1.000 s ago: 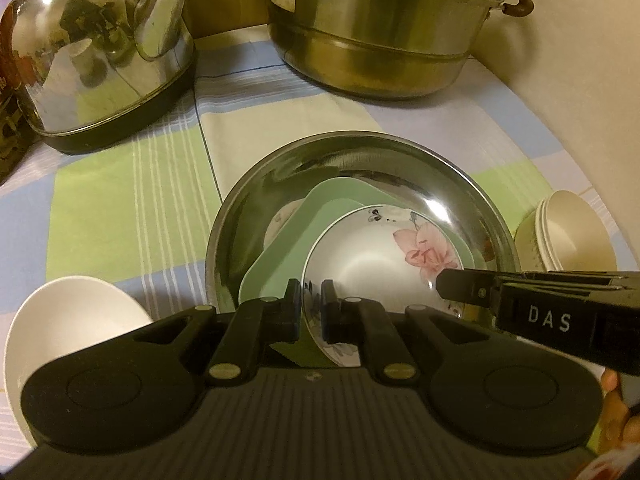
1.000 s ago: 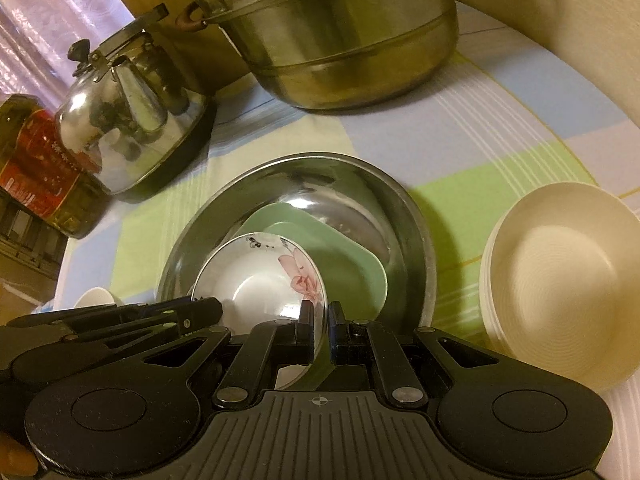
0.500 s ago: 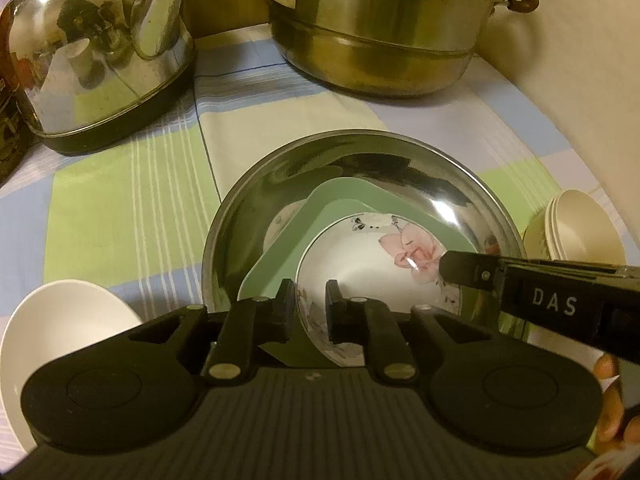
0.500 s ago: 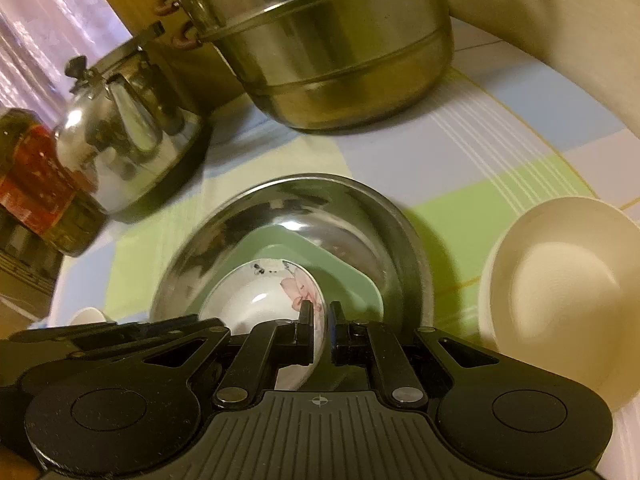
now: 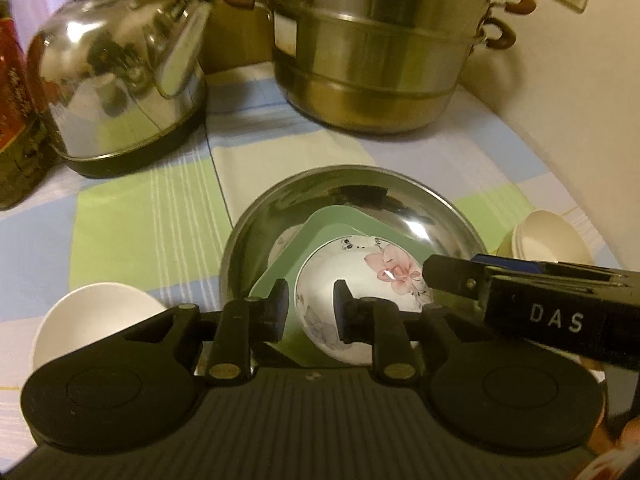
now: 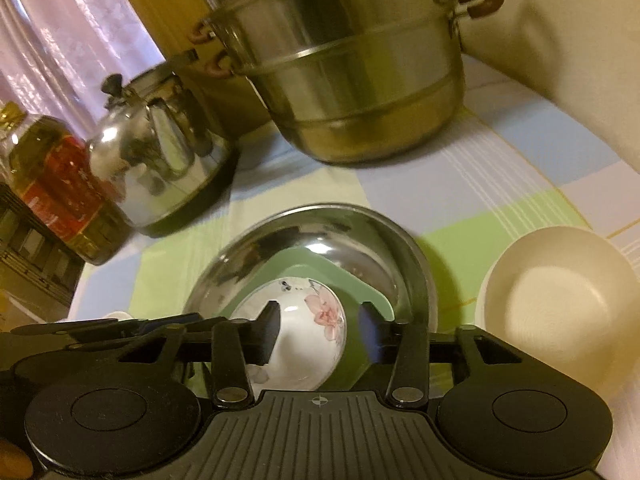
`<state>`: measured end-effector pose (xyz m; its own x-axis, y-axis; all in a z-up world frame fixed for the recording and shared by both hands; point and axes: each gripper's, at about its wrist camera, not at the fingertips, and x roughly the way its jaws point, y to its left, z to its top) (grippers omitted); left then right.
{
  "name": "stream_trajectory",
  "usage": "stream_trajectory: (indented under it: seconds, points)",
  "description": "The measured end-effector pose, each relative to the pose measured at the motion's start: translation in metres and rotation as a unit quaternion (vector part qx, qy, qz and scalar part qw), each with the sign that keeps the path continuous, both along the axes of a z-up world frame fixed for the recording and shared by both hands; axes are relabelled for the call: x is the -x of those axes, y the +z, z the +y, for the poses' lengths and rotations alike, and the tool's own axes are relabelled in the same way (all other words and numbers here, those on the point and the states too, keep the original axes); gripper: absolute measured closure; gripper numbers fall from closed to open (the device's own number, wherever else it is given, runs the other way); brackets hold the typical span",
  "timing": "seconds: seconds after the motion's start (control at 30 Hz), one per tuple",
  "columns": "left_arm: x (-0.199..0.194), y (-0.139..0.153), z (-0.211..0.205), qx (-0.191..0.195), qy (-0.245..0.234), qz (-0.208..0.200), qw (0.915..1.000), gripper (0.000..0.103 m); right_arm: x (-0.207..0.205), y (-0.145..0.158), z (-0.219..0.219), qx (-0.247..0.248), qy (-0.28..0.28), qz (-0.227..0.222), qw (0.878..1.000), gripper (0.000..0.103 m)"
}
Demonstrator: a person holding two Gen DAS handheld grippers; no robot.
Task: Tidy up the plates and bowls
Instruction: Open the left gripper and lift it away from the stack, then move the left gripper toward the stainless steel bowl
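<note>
The left hand-held gripper [image 5: 308,312] hides the floral bowl's [image 5: 372,276] near rim.

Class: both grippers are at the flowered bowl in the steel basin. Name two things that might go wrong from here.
1. Both the left gripper and right gripper are opening around the flowered bowl's rim; it may shift or tip on the green plate beneath.
2. The plate leans inside the steel basin, so it might slide.

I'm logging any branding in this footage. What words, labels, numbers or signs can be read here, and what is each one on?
"DAS": white letters on the side of the right hand-held gripper, seen from the left wrist view.
Red label on the oil bottle: it carries print, too blurred to read.
Nothing else readable.
</note>
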<state>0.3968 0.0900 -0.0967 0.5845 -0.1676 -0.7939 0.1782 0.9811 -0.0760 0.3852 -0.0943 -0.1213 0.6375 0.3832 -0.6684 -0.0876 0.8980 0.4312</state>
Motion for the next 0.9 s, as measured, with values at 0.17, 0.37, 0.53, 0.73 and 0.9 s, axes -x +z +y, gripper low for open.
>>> stream_trajectory:
  seconds: [0.17,0.37,0.53,0.73,0.9]
  points:
    - [0.024,0.021,0.012,0.02,0.013,-0.015,0.9996,0.079,0.019,0.013,-0.009,-0.015,0.001,-0.005,1.0,0.042]
    - [0.064,0.049,0.022,0.03,0.022,-0.049,0.9981,0.071,0.051,0.034,-0.024,-0.041,-0.002,-0.02,0.999,0.029]
    - [0.101,0.068,0.028,0.035,0.034,-0.061,0.9969,0.069,0.079,0.053,-0.039,-0.051,-0.006,-0.037,0.998,0.027]
    - [0.149,0.079,0.036,0.041,0.061,-0.059,0.9955,0.069,0.115,0.068,-0.057,-0.061,-0.004,-0.048,0.997,0.027]
    - [0.187,0.086,0.042,0.043,0.09,-0.059,0.9933,0.069,0.144,0.076,-0.071,-0.063,0.0,-0.05,0.997,0.026]
